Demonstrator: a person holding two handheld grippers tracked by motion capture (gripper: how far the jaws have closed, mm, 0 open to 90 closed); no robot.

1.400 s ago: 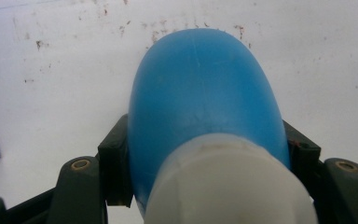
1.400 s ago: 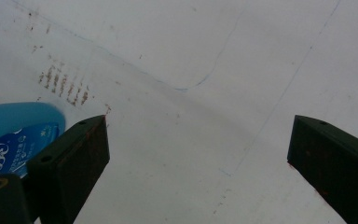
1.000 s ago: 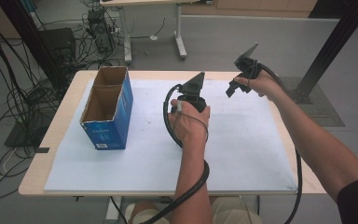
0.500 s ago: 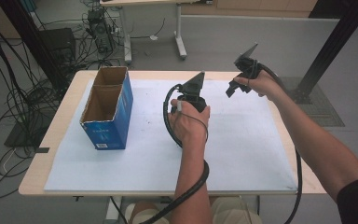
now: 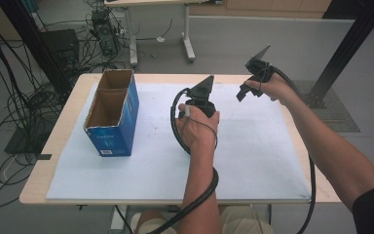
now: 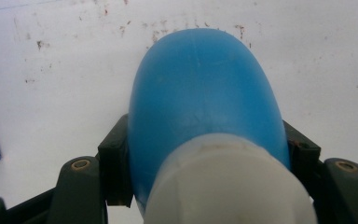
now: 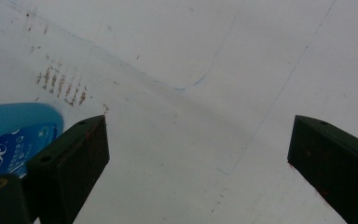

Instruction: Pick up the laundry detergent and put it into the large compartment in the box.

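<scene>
Grey floor and tangled cables lie behind a wooden counter (image 5: 53, 146) with a white mat (image 5: 253, 156) on it. On the mat, at about 9 o'clock from the middle, stands an open blue box (image 5: 114, 122) with two bare cardboard wells.

Near the mat's middle, the left tongs (image 6: 209, 175) squeeze a blue bottle (image 6: 205, 93) with a white cap (image 6: 228, 182). One jaw presses each side of the bottle, just past the cap. In the high view the left hand (image 5: 199, 129) sits on top of it, so the bottle is hidden there.

The right tongs (image 7: 198, 154) are wide open and hold nothing. They hang over the mat at about 2 o'clock from the left hand. A bit of the bottle's label peeks in at 8 o'clock in the right gripper view.

The bottle's long line runs along the left tongs. Its cap points back at the hand and its round blue end points away, toward the mat. It seems to aim mostly downward, but I cannot be sure how steeply.

What could go wrong? The bottle looks smooth and round, and the jaws grip it near one end only. I think it could slip or swing if the hand turns fast. If it goes to the box, a tilted bottle could bump the rim and push the light box over.
</scene>
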